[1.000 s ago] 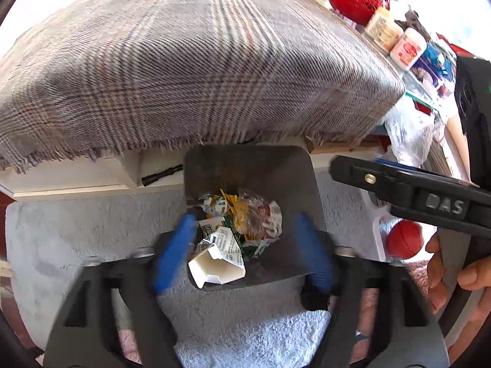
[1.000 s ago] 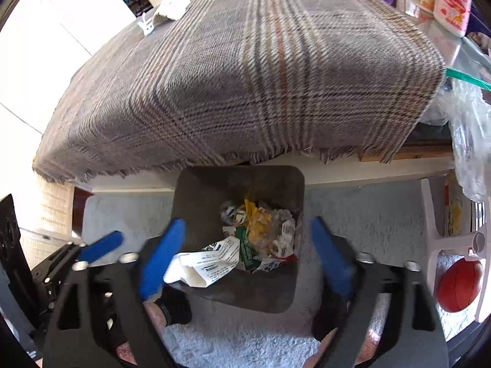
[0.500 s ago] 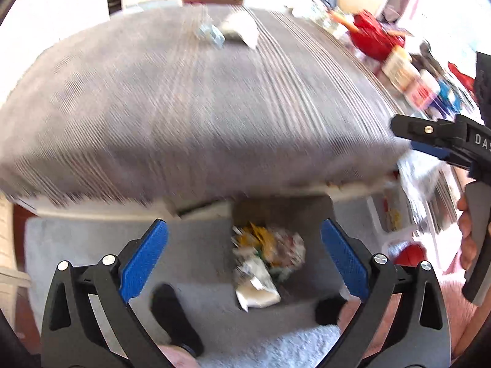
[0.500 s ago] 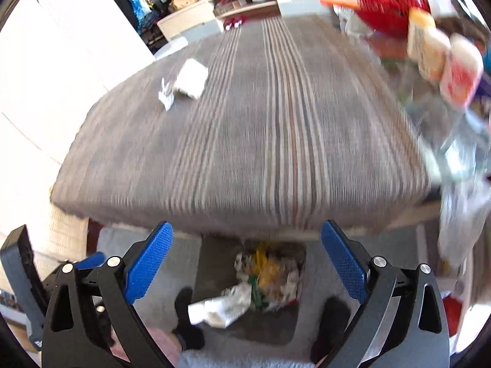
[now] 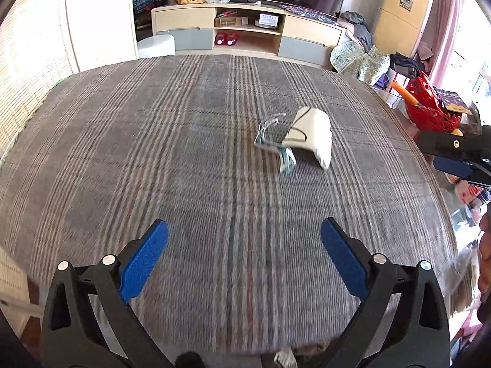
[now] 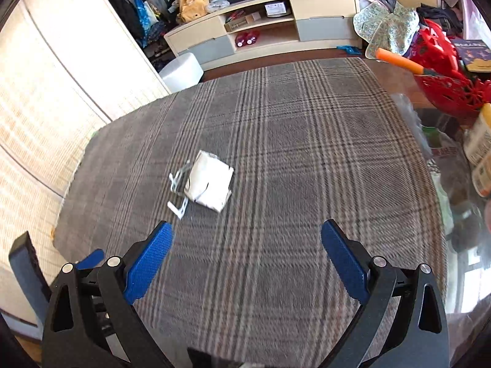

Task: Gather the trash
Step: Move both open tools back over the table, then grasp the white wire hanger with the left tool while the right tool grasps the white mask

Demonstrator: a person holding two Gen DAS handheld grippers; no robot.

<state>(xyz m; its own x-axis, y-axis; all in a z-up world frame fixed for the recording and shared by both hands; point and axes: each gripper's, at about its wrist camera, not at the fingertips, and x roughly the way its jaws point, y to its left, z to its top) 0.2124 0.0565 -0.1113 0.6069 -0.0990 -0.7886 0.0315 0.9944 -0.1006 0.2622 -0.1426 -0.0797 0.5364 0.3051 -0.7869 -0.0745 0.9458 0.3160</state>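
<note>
A crumpled white packet (image 5: 313,136) (image 6: 210,184) lies on the plaid-covered table (image 5: 153,153) (image 6: 307,138). A clear plastic wrapper scrap (image 5: 273,145) (image 6: 178,190) lies right beside it. My left gripper (image 5: 244,224) hovers over the near part of the cloth, well short of both pieces. Its jaws stand wide but are closing, and nothing is between them. My right gripper (image 6: 247,225) is open and empty, with the packet ahead and to its left. It also shows at the right edge of the left wrist view (image 5: 454,153).
A red basket (image 5: 429,110) (image 6: 445,76) and bottles (image 6: 478,153) crowd the glass tabletop right of the cloth. Behind the table are a low TV cabinet (image 5: 245,30) and a white stool (image 5: 156,46). A hand (image 5: 485,254) shows at the right edge.
Both grippers rose from over the trash bin on the floor to above the tabletop. The bin has dropped out of view, and the packet and wrapper now lie ahead.
</note>
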